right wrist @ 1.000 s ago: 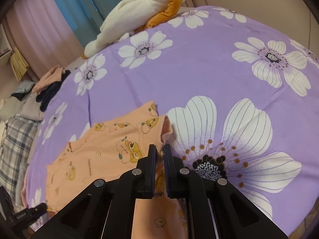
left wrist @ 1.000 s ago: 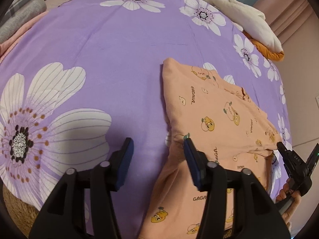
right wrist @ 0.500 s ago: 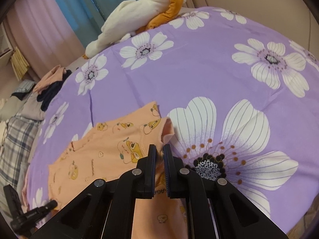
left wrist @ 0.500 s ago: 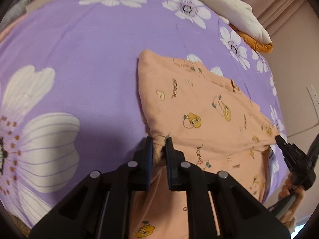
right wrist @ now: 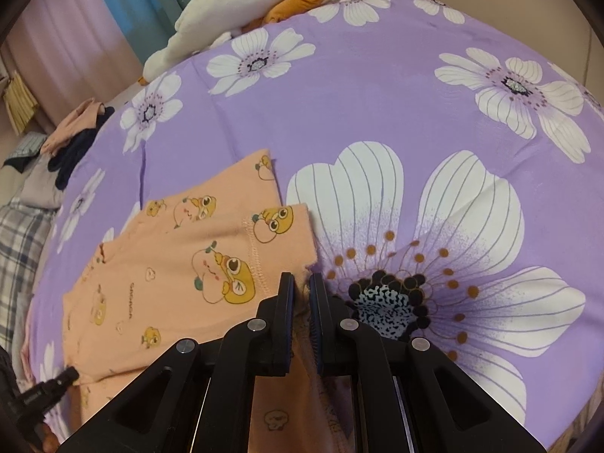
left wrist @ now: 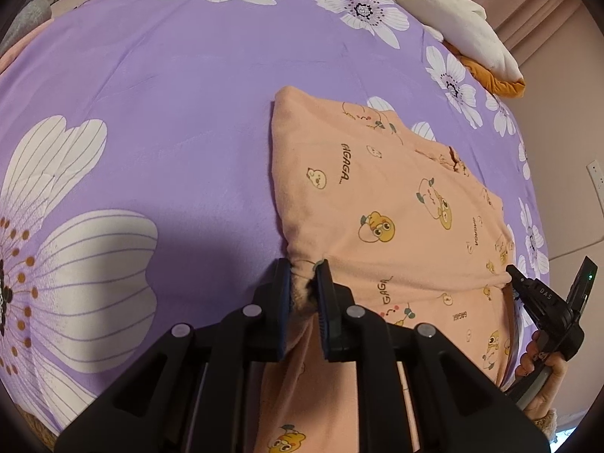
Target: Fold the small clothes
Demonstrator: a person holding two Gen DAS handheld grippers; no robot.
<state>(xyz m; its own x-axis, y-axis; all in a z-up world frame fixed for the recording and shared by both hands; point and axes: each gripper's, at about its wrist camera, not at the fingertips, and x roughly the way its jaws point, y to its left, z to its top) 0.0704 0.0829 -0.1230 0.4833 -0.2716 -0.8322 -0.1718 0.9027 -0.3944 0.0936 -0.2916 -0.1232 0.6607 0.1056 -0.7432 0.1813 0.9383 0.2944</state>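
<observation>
both the left gripper (left wrist: 304, 281) and right gripper (right wrist: 301, 290) are clamped narrow on opposite edges of the peach cartoon-print cotton garment (left wrist: 396, 219), lying on the purple floral bedsheet (left wrist: 170, 113), evidently to carry one fold over evenly.

Peach garment (left wrist: 396, 204) printed with yellow cartoon ducks (black lettering too) on a lilac, white-flowered bedspread (left wrist: 170, 94)

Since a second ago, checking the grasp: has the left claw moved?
Yes. The left claw closed and advanced rightward off the purple flowered bedsheet onto the peach cartoon-print garment, whose edge it now pinches.
</observation>
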